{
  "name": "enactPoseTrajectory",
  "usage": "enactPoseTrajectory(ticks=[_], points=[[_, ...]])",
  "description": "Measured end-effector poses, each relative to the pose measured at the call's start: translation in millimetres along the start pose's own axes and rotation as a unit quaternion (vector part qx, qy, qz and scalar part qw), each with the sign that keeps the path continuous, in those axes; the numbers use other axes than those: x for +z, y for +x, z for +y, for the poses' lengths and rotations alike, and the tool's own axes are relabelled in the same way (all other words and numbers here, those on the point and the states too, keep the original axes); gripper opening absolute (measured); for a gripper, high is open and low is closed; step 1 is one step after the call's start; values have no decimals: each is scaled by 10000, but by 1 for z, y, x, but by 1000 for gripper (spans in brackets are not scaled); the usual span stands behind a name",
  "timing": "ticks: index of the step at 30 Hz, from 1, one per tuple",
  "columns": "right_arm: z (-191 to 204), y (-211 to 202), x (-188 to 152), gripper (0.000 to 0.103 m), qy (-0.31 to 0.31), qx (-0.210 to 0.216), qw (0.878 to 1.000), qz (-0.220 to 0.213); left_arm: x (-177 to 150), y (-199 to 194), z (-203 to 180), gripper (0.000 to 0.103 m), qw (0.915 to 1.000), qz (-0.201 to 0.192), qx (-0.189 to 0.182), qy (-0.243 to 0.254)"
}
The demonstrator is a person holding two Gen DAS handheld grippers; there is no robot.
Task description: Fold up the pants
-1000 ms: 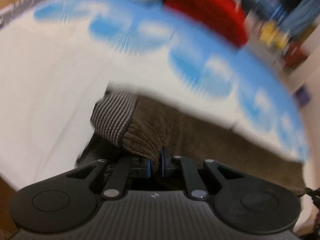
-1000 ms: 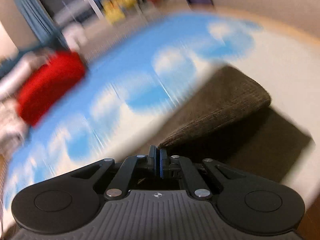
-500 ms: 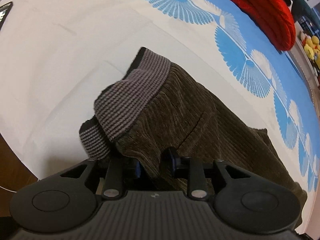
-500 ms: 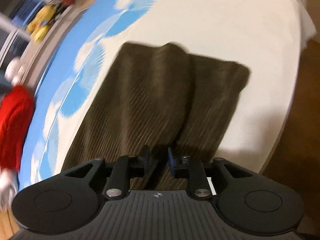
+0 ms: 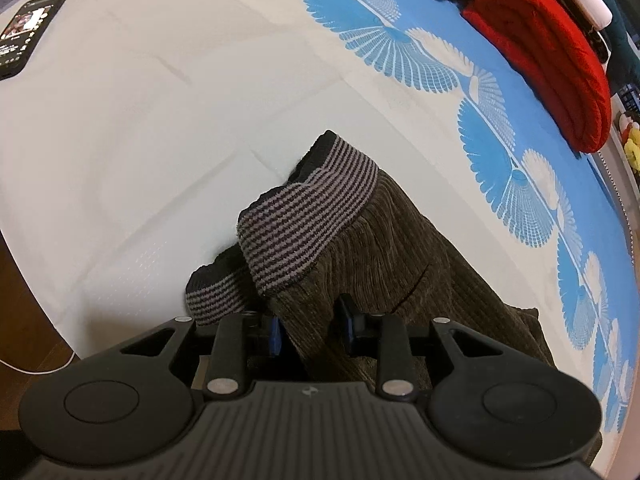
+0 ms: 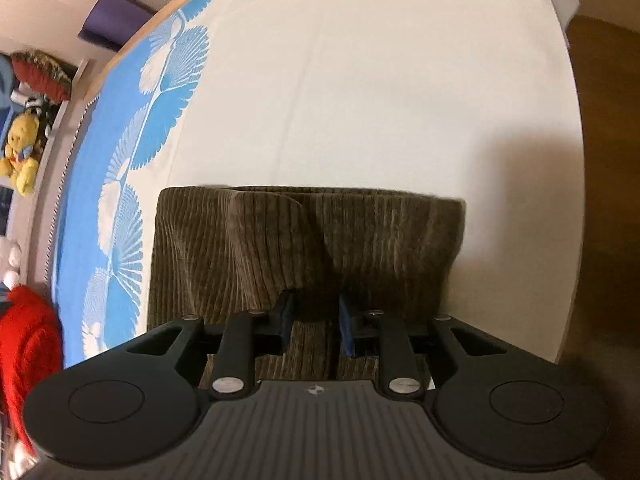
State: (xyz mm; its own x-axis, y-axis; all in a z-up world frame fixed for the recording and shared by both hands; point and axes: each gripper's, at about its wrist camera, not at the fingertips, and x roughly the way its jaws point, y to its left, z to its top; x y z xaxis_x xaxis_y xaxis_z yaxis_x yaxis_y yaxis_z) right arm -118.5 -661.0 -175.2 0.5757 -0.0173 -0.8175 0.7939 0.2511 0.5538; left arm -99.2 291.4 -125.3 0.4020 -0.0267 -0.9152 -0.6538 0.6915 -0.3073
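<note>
Pants (image 6: 304,240) near bed edge (image 6: 576,200); grippers (image 5: 310,330) (image 6: 314,330) agape.

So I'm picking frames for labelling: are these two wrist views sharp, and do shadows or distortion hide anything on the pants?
Left wrist view: sharp, corduroy ribs on the pants and stripes on the waistband read clearly, though the fisheye bows the bedsheet. Right wrist view: slightly soft, pants still legible; a shadow darkens the fabric near the right gripper and the sheet beside it.
</note>
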Motion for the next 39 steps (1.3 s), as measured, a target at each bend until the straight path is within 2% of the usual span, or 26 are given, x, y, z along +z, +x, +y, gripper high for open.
enactPoseTrajectory(ticks=[11,14,15,16,19,21,22,24,25,26,27,28,29,30,31,32,33,36,39], points=[[14,3,5,28,-654,-40,9978,-133,-3,4,-1,36,9998,63,96,163],[20,-1,3,10,-872,9,9958,-260,-4,4,-3,35,9996,28,127,256],[23,-5,3,7,-972,109,9946,-336,-4,3,-5,34,9994,0,129,327],[27,-11,2,6,-1110,229,9925,-451,-5,2,-7,29,9990,-42,138,413],[42,-29,-1,3,-1573,466,9819,-945,-7,-3,-15,16,9975,-189,80,683],[49,-49,-5,2,-1743,791,9722,-1351,-4,-14,-14,12,9968,-433,-161,651],[52,-60,-7,2,-1818,989,9657,-1569,-3,-22,-12,11,9957,-632,-339,587],[56,-88,-14,1,-2029,1410,9451,-2137,-1,-43,-10,11,9893,-1123,-683,632],[55,-98,-16,1,-2087,1564,9363,-2353,-2,-50,-11,11,9866,-1269,-716,728],[51,-102,-14,1,-2028,1549,9362,-2417,-3,-49,-12,12,9872,-1233,-635,792],[47,-96,-10,1,-1914,1242,9464,-2287,-3,-41,-10,12,9914,-942,-448,793],[41,-83,-4,1,-1770,810,9604,-1996,-5,-29,-7,12,9954,-585,-279,705],[30,-65,2,1,-1568,266,9756,-1513,-6,-17,-3,12,9979,-229,-96,597],[16,-48,6,1,-1332,-319,9852,-1031,-8,-9,-1,12,9984,-31,60,556],[4,-37,8,1,-1112,-699,9888,-710,-9,-7,-1,12,9982,-24,121,595],[-8,-31,11,1,-808,-778,9923,-533,-8,-8,-3,12,9977,-75,116,666],[-13,-32,15,1,-667,-671,9941,-534,-8,-11,-4,12,9974,-137,72,710],[2,-43,11,1,-1323,-540,9862,-841,-7,-17,-4,11,9977,-290,-107,596],[12,-63,5,1,-1445,-118,9794,-1405,-8,-38,-9,11,9937,-724,-374,765]])
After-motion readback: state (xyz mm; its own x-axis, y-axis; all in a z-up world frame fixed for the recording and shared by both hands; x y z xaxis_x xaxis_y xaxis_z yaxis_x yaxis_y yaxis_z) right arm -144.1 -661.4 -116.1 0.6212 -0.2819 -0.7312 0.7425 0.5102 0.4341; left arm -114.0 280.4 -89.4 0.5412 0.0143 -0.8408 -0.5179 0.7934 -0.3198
